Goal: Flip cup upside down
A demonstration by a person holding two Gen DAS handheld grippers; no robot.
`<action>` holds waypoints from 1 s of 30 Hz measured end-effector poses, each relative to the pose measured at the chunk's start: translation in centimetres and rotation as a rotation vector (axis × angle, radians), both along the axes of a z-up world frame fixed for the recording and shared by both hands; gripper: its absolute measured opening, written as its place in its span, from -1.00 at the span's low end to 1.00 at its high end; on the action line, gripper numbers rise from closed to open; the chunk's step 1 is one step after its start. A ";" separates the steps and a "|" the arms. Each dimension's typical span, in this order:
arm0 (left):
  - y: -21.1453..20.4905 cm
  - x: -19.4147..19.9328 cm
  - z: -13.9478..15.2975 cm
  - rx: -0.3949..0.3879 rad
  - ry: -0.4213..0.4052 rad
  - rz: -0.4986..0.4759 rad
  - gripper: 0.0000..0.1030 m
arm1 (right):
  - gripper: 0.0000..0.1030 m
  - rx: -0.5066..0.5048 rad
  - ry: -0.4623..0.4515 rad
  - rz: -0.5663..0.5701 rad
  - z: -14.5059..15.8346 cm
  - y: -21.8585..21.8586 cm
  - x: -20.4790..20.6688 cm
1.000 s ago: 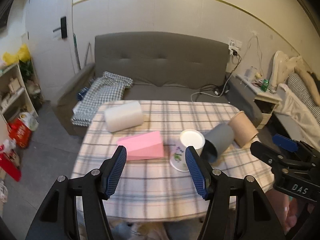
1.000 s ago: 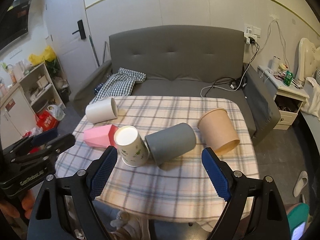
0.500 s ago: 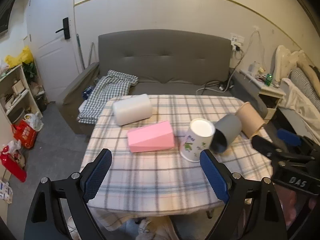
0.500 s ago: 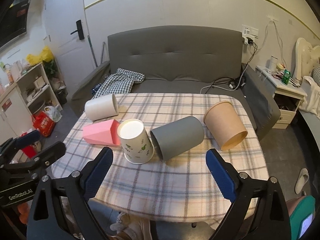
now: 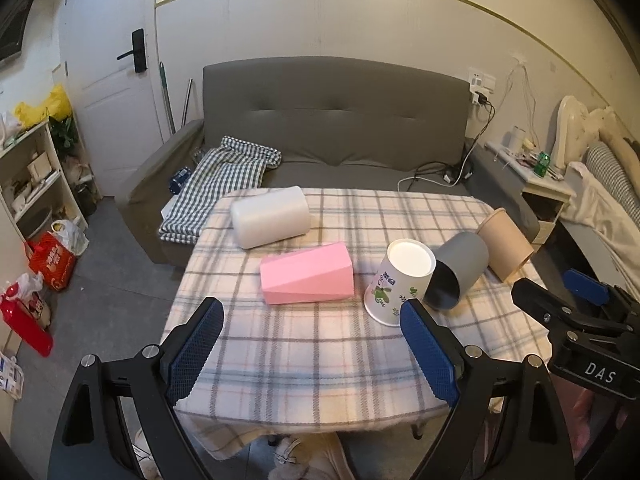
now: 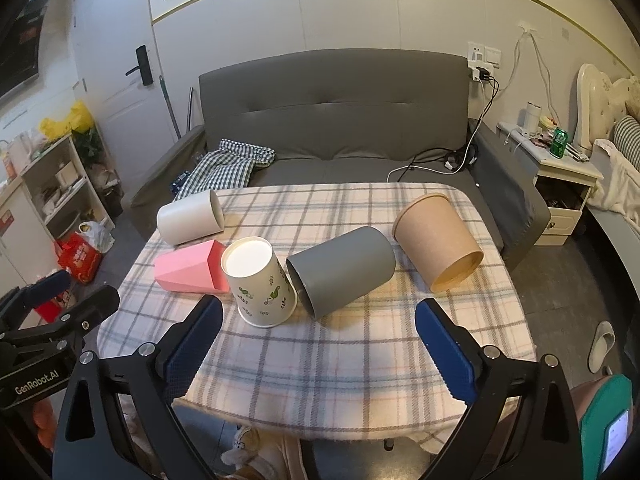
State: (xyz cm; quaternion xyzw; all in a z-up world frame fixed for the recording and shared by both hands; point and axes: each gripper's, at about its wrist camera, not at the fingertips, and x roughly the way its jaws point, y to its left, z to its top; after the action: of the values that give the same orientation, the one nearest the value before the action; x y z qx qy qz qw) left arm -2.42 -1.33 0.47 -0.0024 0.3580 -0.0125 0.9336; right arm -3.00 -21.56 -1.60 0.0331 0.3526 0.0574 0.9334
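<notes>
Left wrist view: the left tool point(image 5: 312, 340) is held wide open above the near edge of the worktop point(image 5: 320, 360), with nothing between its blue pads. The printed paper cup point(image 5: 400, 282) is seen standing mouth-down, base uppermost, right of the pink box point(image 5: 307, 273), and the open mouth of the grey cup point(image 5: 458, 276) lying on its side is touching or just beside it. The tan cup point(image 5: 505, 249) lies further right, the white cup point(image 5: 271, 216) at the far left, both on their sides. The right tool point(image 5: 560, 300) is visible at the right edge; its state cannot be told from here. Right wrist view: the right tool point(image 6: 318, 346) is shown spread open and empty, near the worktop edge, roughly facing the grey cup point(image 6: 342, 270). The printed cup point(image 6: 260, 282) appears already inverted, so one flip is judged complete and a fresh approach is in hand. If another cup is to be turned, a side grasp across its wall would be called for, then a lift, a rotation to mouth-down, and a gentle set-down clear of neighbours.
</notes>
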 end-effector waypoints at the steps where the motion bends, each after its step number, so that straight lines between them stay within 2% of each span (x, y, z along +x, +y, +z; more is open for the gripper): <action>1: 0.0 0.0 0.0 0.001 0.000 0.000 0.80 | 0.96 -0.002 -0.001 0.001 0.1 0.0 0.0; 30: 0.7 -0.1 0.0 -0.021 0.006 0.011 0.80 | 1.00 -0.009 0.001 0.005 0.3 0.1 -0.5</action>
State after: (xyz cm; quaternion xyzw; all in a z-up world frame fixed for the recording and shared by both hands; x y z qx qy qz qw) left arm -2.47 -0.66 0.51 -0.0141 0.3608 -0.0113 0.9325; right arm -3.49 -21.43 -1.32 0.0280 0.3533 0.0584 0.9333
